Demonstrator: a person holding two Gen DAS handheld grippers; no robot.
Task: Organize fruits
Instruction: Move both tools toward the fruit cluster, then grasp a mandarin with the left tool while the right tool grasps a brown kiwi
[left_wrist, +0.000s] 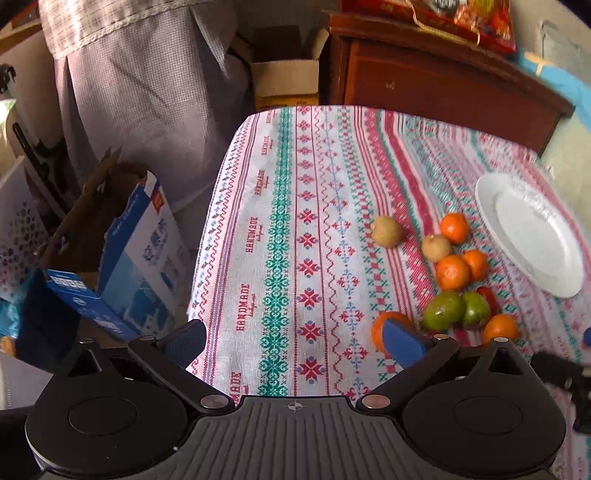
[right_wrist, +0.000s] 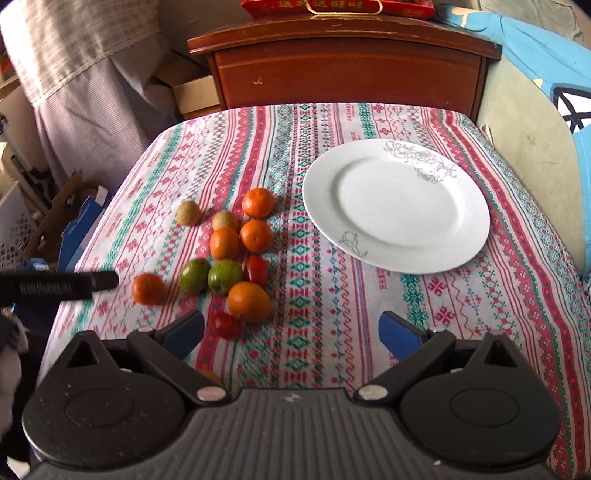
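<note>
A cluster of fruit lies on the patterned tablecloth (right_wrist: 332, 295): several oranges (right_wrist: 249, 301), two green fruits (right_wrist: 194, 275), two brown kiwis (right_wrist: 188, 213) and two red tomatoes (right_wrist: 256, 269). An empty white plate (right_wrist: 397, 205) sits to their right. My right gripper (right_wrist: 291, 334) is open and empty, hovering just in front of the fruit. My left gripper (left_wrist: 295, 341) is open and empty, left of the fruit; its right finger (left_wrist: 400, 341) hides part of an orange (left_wrist: 380, 326). The plate (left_wrist: 532, 232) and the green fruits (left_wrist: 443, 310) show at the right of the left wrist view.
A wooden cabinet (right_wrist: 347, 70) stands behind the table. An open blue cardboard box (left_wrist: 122, 254) sits on the floor beside the table's left edge. A draped cloth (left_wrist: 147, 81) hangs at the far left. The left gripper's body (right_wrist: 55, 286) pokes in at the left of the right wrist view.
</note>
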